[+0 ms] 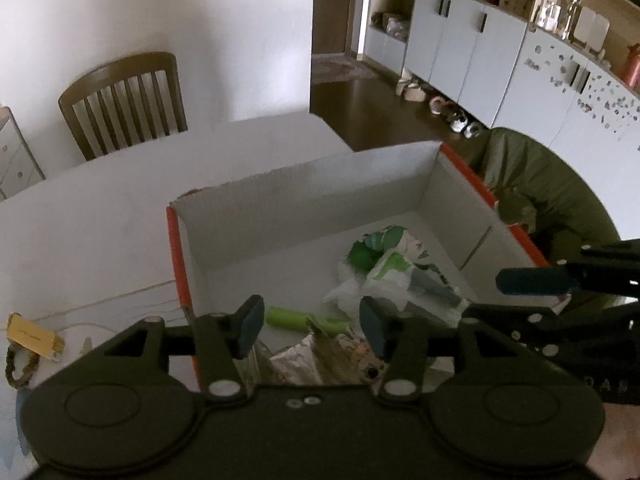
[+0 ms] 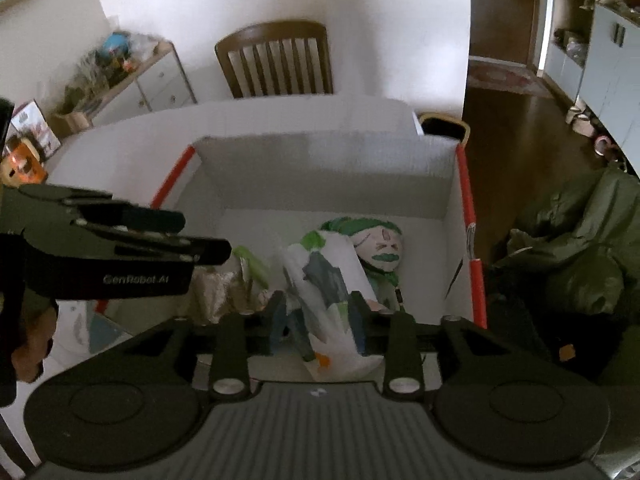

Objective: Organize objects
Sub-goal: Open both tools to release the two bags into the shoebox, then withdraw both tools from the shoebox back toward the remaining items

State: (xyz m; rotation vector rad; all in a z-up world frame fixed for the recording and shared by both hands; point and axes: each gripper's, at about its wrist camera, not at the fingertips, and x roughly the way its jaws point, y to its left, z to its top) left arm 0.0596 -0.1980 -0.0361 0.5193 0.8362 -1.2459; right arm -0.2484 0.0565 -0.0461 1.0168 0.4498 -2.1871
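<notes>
Two grippers hang over a white box (image 1: 304, 200) with orange edges on a table (image 1: 100, 216). From the left wrist, the left gripper (image 1: 312, 328) is spread, empty, above a green tube (image 1: 296, 318); a bracelet (image 1: 18, 364) lies outside the box. From the right wrist, the right gripper (image 2: 318, 320) is clamped on a white painted bag (image 2: 332, 300) inside the box, beside a green-faced doll (image 2: 380, 246) unseen clearly by the left.

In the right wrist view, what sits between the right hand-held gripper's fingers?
A white bag painted green and grey stands between them inside the cardboard box; whether the fingers touch it is unclear.
</notes>
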